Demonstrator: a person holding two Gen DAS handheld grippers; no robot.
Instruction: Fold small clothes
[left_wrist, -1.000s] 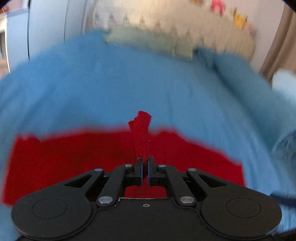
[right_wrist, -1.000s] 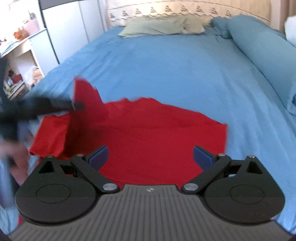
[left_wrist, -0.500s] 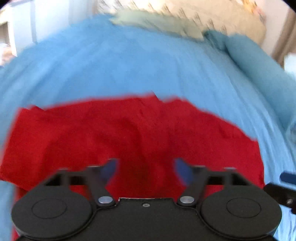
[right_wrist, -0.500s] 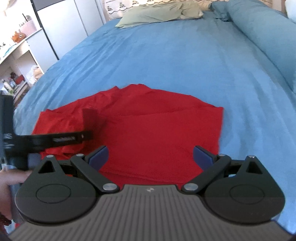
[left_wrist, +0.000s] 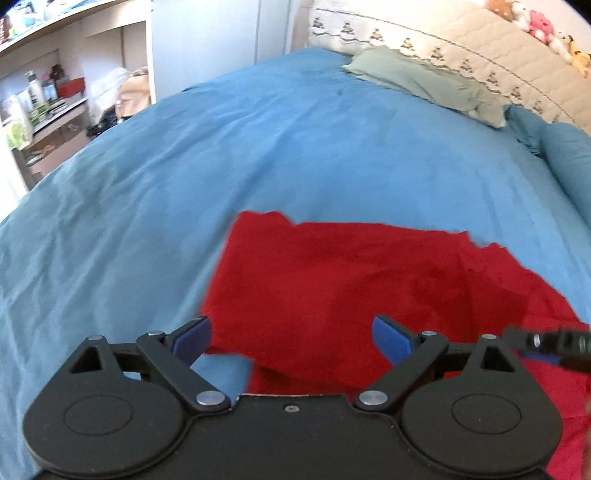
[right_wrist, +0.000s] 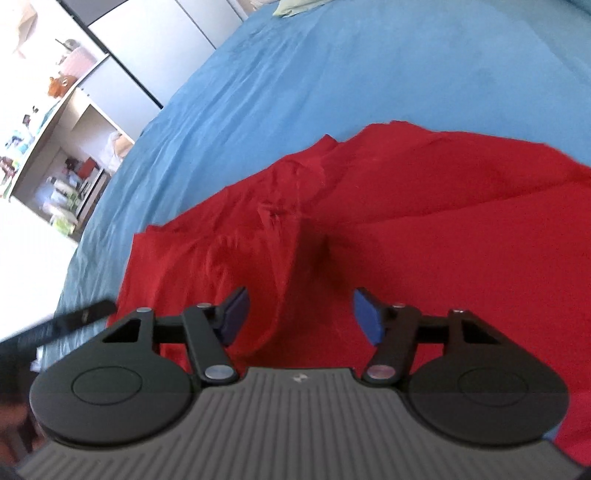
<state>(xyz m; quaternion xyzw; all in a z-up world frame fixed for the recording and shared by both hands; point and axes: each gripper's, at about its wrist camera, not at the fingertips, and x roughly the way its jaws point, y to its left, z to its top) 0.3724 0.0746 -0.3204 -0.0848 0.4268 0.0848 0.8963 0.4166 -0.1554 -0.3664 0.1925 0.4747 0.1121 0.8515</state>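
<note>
A red garment (left_wrist: 354, 288) lies spread on the blue bedsheet (left_wrist: 258, 147); its left part is folded over onto the middle. It also shows in the right wrist view (right_wrist: 424, 206), with a raised crease down its middle. My left gripper (left_wrist: 291, 338) is open and empty, just above the garment's near left corner. My right gripper (right_wrist: 301, 314) is open and empty, low over the crease. A black part of the right gripper (left_wrist: 550, 345) shows at the right edge of the left wrist view.
A green pillow (left_wrist: 424, 83) and a patterned headboard (left_wrist: 461, 44) are at the far end of the bed. A rolled blue duvet (left_wrist: 569, 162) lies along the right side. Shelves with bottles and clutter (left_wrist: 44, 99) stand left of the bed.
My left gripper let go of the red fabric it held up, opened, and moved left. The fabric now lies folded over. My right gripper tilted and moved closer to the garment's middle.
</note>
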